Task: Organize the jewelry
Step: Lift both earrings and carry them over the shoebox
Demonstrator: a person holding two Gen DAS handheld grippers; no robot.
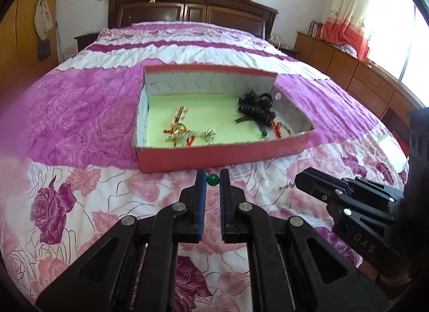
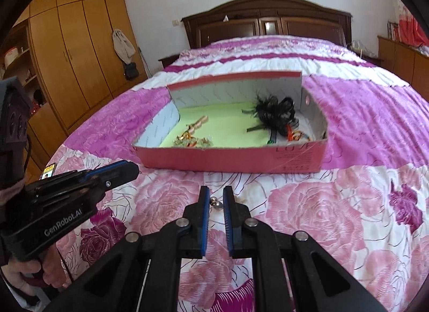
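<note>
Green bead (image 1: 213,178) pinched in left hand-held gripper (image 1: 213,178)

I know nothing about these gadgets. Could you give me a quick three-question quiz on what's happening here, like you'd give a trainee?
1. True or false: the left claw has a green bead between its fingers.
2. Within the box, the black feathery piece lies: A) on the right side, B) on the left side, C) outside it.
3. Fill in: the box's inside floor is pale ___.

Key: 1 true; 2 A; 3 green.
</note>
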